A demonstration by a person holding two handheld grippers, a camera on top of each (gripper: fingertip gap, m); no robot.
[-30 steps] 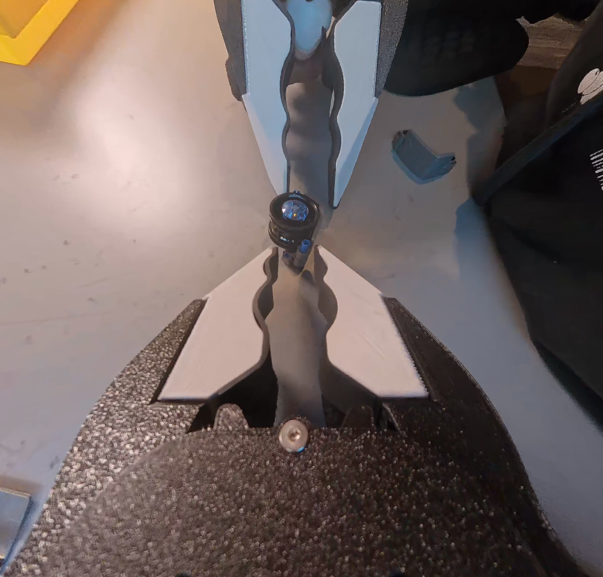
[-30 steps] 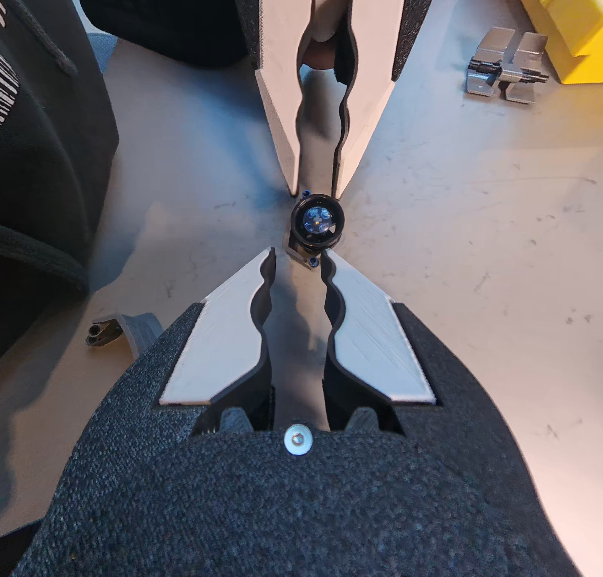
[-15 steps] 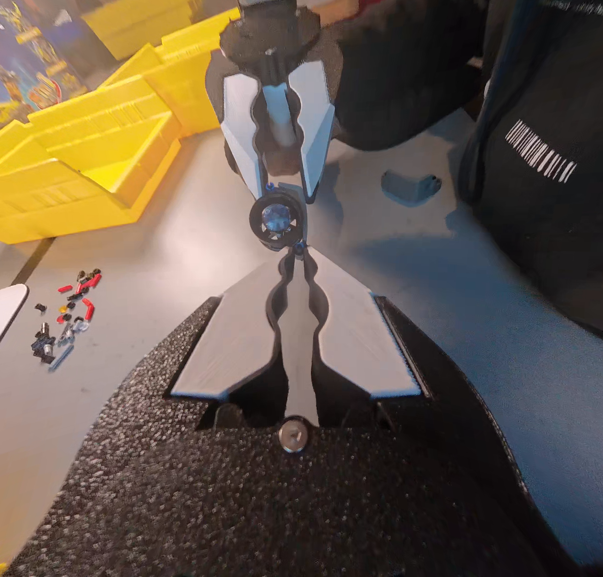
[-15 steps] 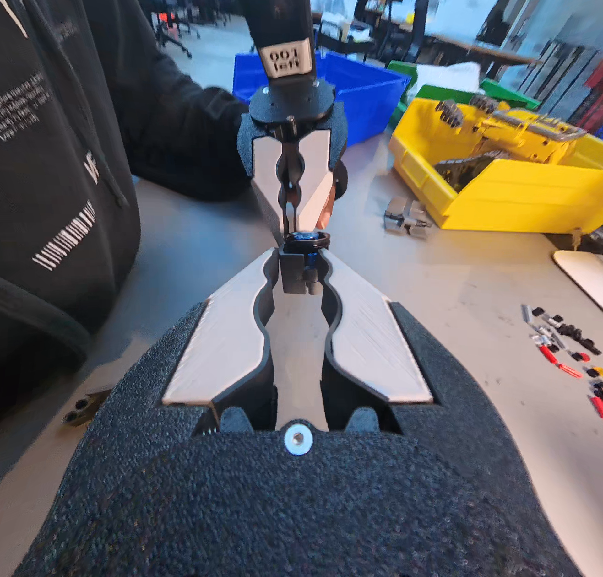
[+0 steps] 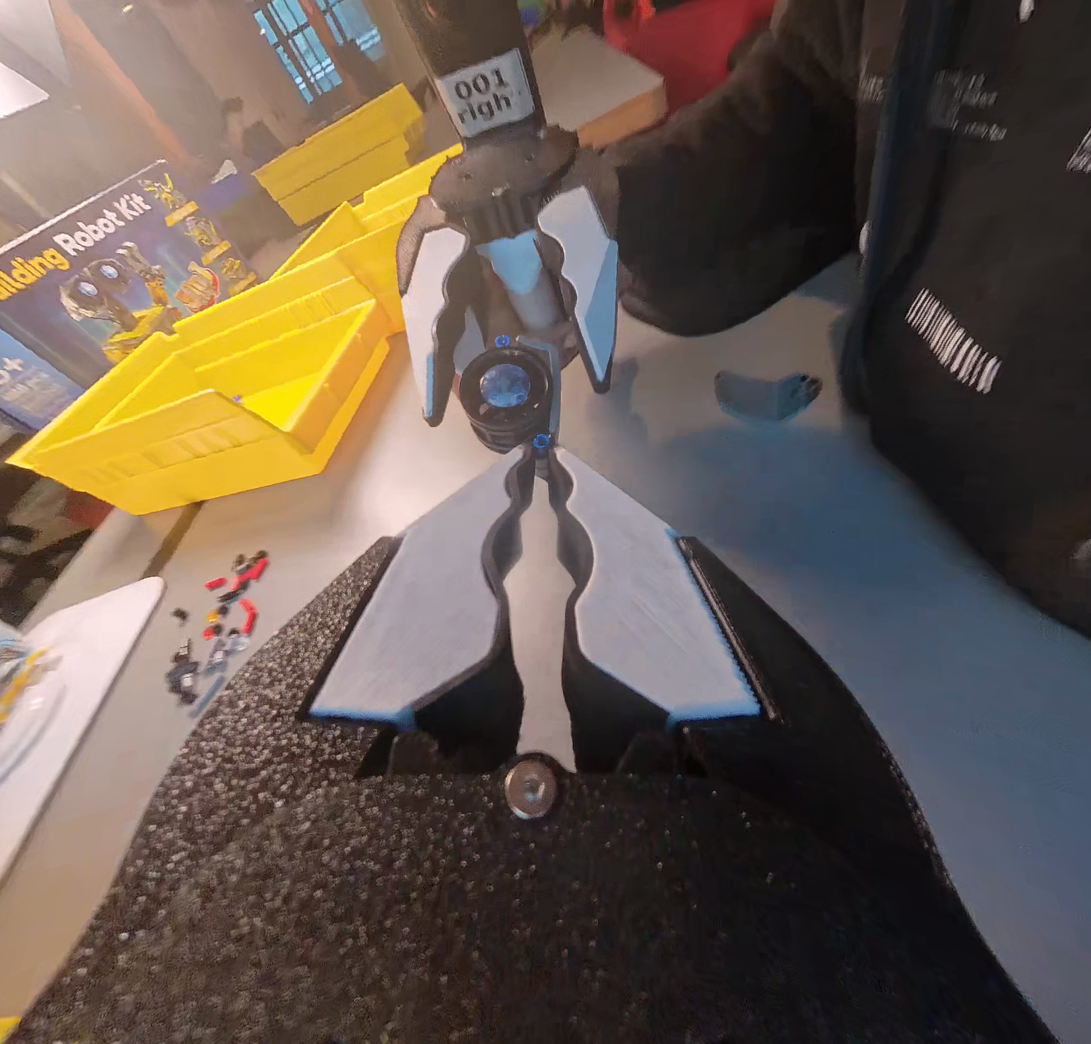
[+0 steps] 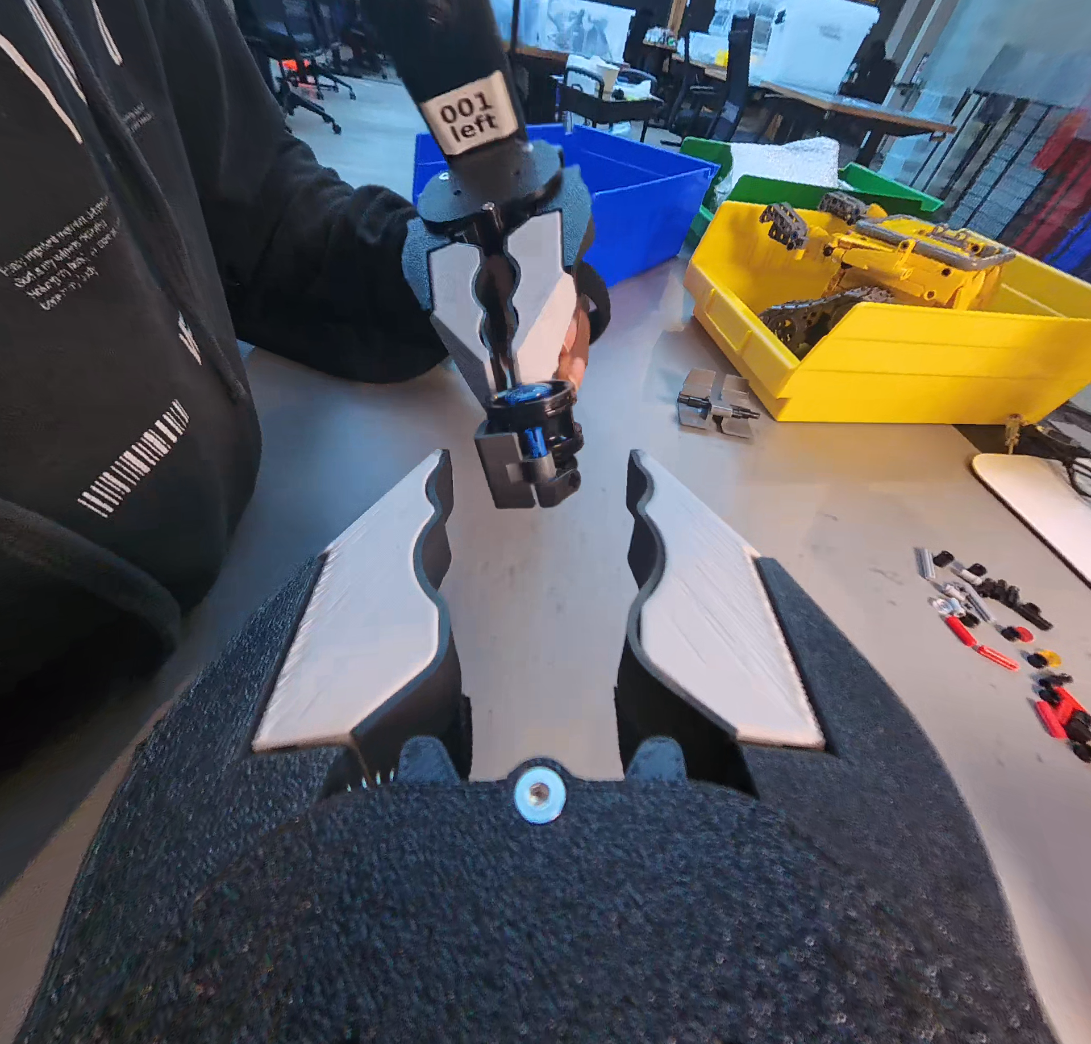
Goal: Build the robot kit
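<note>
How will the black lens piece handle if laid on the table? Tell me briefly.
Probably stiff: the lens piece looks like hard plastic parts pinned together. Likely light, since the left gripper carries it by a thin edge at its tips. Its round barrel may roll if laid sideways; its flat grey side looks steadier.

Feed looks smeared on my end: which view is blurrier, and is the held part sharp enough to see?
Left wrist view: motion-smeared, worst on the yellow bins and dark sleeve; the black lens part in the left hand-held gripper is readable. Right wrist view: sharper, the part crisp, only the open right hand-held gripper slightly smeared.
</note>
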